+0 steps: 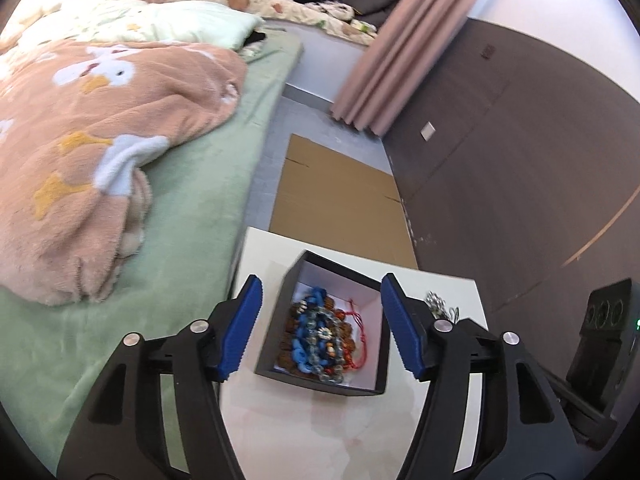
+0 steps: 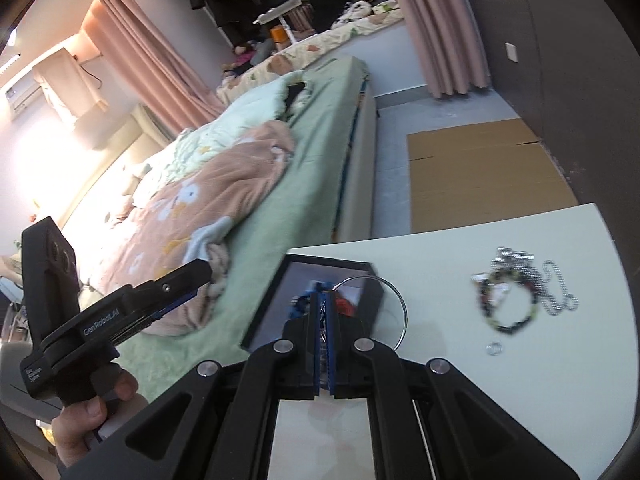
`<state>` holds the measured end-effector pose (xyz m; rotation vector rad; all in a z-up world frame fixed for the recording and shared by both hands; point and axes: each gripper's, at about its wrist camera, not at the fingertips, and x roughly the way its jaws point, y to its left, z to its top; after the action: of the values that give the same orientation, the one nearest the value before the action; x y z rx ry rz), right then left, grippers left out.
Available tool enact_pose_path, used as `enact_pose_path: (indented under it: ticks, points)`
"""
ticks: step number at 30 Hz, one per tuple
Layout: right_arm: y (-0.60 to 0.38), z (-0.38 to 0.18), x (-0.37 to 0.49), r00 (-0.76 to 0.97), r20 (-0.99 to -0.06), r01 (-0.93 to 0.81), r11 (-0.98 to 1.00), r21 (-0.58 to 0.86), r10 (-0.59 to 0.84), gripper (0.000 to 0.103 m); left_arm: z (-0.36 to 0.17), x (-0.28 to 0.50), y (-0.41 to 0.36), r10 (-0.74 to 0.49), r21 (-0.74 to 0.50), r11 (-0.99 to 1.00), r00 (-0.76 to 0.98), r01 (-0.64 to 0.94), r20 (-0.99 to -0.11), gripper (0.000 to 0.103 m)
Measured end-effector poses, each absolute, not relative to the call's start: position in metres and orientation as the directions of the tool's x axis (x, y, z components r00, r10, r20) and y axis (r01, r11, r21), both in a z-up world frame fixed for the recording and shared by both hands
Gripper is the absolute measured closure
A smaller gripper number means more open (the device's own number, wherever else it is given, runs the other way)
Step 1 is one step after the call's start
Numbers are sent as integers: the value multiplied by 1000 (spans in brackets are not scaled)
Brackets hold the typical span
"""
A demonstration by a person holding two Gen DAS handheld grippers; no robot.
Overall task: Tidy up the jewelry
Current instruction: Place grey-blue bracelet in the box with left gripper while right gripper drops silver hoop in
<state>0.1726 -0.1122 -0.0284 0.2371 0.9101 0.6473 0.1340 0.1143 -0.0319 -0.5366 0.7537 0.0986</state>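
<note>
Gripping thin silver bangle (image 2: pixel 394 300), right gripper (image 2: pixel 325 312) clamped; left gripper (image 1: pixel 320 320) jaws apart over black jewelry box (image 1: pixel 276 320); beaded bracelet (image 2: pixel 508 304), ball chain (image 2: pixel 560 292) on white table (image 2: pixel 520 380).

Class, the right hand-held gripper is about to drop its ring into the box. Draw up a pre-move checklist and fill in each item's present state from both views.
1. Right hand-held gripper shut on the silver ring: ok.
2. Black box open, no lid on it: ok.
3. Ring fully over the box opening: cannot tell.
4. Left hand-held gripper open, holding nothing: ok.
5. Space left in the box beside the beaded jewelry: ok.
6. Beaded bracelet and chain on the white table, apart from the box: ok.
</note>
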Motion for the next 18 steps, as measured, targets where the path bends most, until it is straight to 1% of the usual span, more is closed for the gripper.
enact_pose_path:
  ticks: [6, 8, 9, 10, 11, 12, 13, 15, 18]
  points:
    - [-87, -31, 171, 440, -626, -445, 762, 471, 644, 100, -37, 131, 130, -81, -438, 842, 729, -316, -680, 37]
    - [-77, -33, 174, 433, -612, -463, 746, 478, 662, 97, -39, 132, 133, -77, -436, 839, 723, -325, -686, 34]
    - [-76, -34, 175, 426, -610, -464, 741, 486, 668, 96, -40, 133, 134, -73, -433, 839, 722, -329, -688, 29]
    - [-74, -35, 177, 417, -617, -461, 740, 489, 667, 92, -40, 132, 133, -69, -430, 840, 722, -330, -689, 25]
    - [-72, -39, 180, 401, -631, -453, 742, 494, 664, 86, -40, 132, 133, -62, -423, 843, 721, -332, -690, 24]
    - [-75, -40, 181, 398, -630, -445, 741, 503, 667, 62, -39, 132, 133, -58, -418, 846, 721, -332, -690, 23]
    - [-79, -41, 182, 410, -624, -435, 744, 507, 665, 43, -39, 132, 133, -56, -416, 846, 721, -333, -691, 22]
    - [-91, -37, 181, 458, -619, -409, 770, 489, 637, 41, -40, 132, 134, -58, -418, 845, 719, -334, -692, 21]
    - [-107, -36, 181, 462, -620, -391, 773, 500, 634, 41, -41, 132, 134, -62, -426, 839, 719, -338, -692, 21]
